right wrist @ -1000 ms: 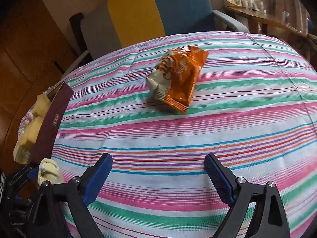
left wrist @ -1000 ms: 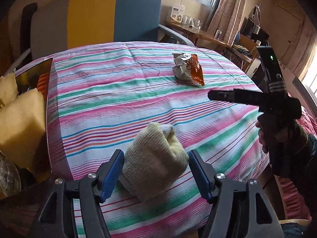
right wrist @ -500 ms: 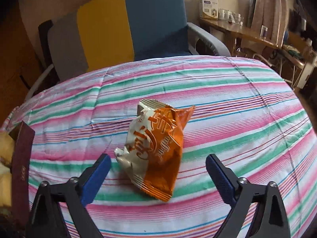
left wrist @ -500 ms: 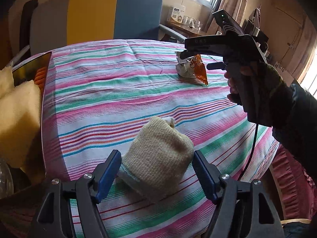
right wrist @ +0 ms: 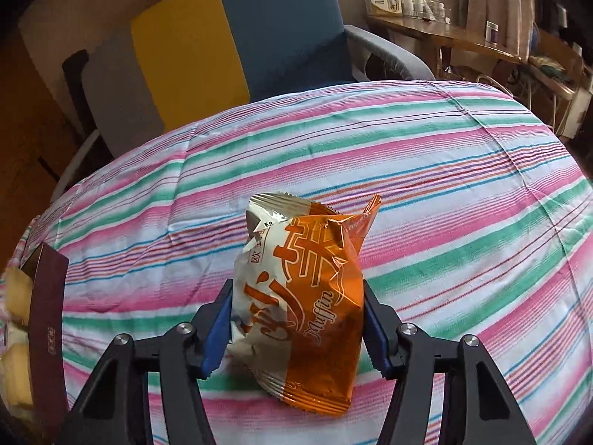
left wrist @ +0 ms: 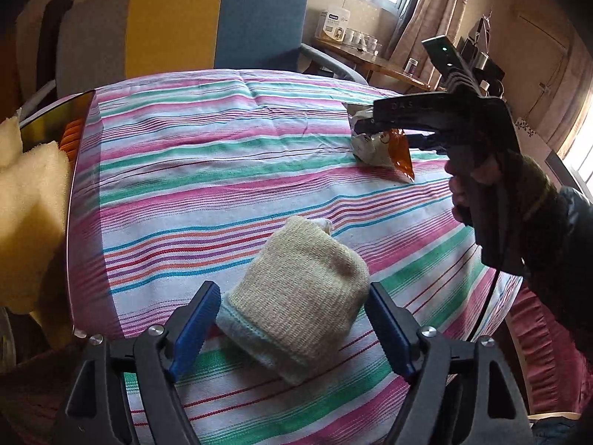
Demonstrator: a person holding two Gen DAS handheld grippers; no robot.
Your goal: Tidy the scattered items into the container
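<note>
Scattered items go into the dark red open box (left wrist: 79, 141) at the left edge of the striped cloth surface (left wrist: 222, 170), with soft yellow sponge pieces (left wrist: 29, 200) already inside. Going right, the knitted cream-yellow sock bundle (left wrist: 296, 293) lies on the surface between the blue fingers (left wrist: 194, 328) of my left gripper (left wrist: 292, 328). Those fingers are spreading wider and do not press the bundle, so it just sits there. If I lift now, I think it will stay behind. It is soft and lumpy, so a grab near its edge may let it slip out.

Further right, the crinkly orange and white muffin packet (right wrist: 300, 296) stands between the fingers of my right gripper (right wrist: 296, 328). They are closing and squeeze both its sides. The packet is puffy and slick. If I squeeze too hard, the cake inside could squash or the packet could pop. If I squeeze too softly, it could slide out on the long way over to the box.
</note>
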